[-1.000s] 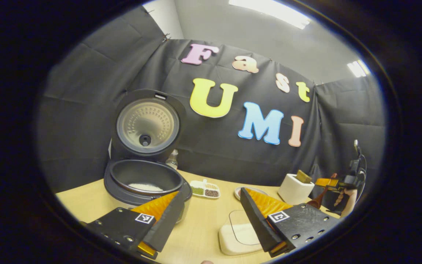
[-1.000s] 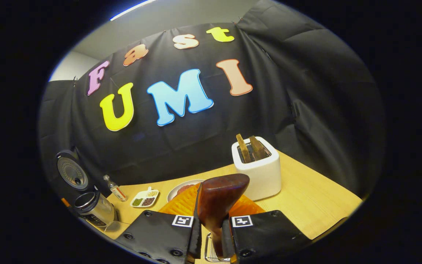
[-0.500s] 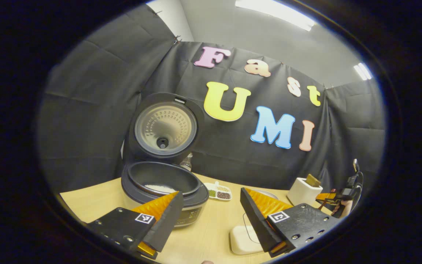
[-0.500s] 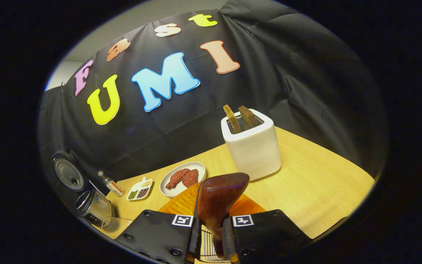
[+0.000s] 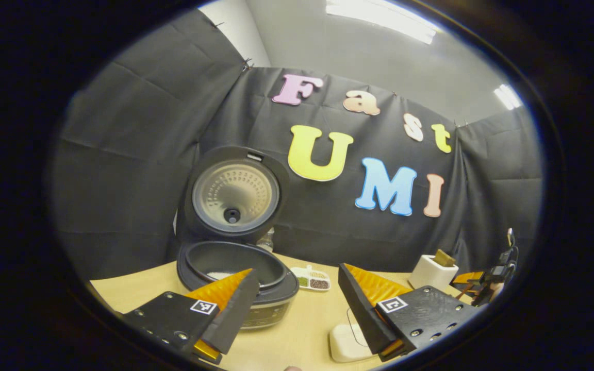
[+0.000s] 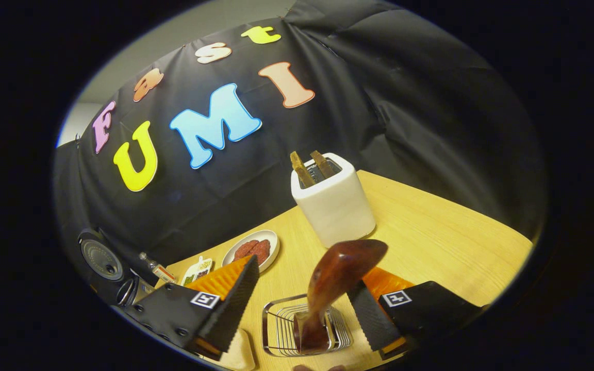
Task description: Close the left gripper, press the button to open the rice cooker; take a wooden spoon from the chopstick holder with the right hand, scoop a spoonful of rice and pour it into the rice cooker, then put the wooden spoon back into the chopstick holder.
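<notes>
The rice cooker [image 5: 235, 278] stands open on the wooden table, its lid [image 5: 235, 193] upright and a little white rice in the pot. My left gripper [image 5: 297, 272] hovers open in front of it, holding nothing. In the right gripper view the dark wooden spoon [image 6: 346, 263] stands tilted in the wire chopstick holder [image 6: 281, 330], bowl end up. My right gripper [image 6: 302, 278] is open around it, one finger on each side and neither pressing on it. The same gripper [image 5: 482, 281] appears far right in the left gripper view.
A white toaster [image 6: 330, 201] with two slices stands behind the holder. A plate of meat [image 6: 253, 247], a divided dish of grains [image 6: 196, 268] and a small bottle [image 6: 158, 268] lie toward the cooker [image 6: 103, 257]. A white rounded container [image 5: 348, 342] sits near my left gripper.
My right gripper has opened and let go of the spoon, which now leans in the wire holder. The left gripper has drawn back slightly from the cooker and stays open.
</notes>
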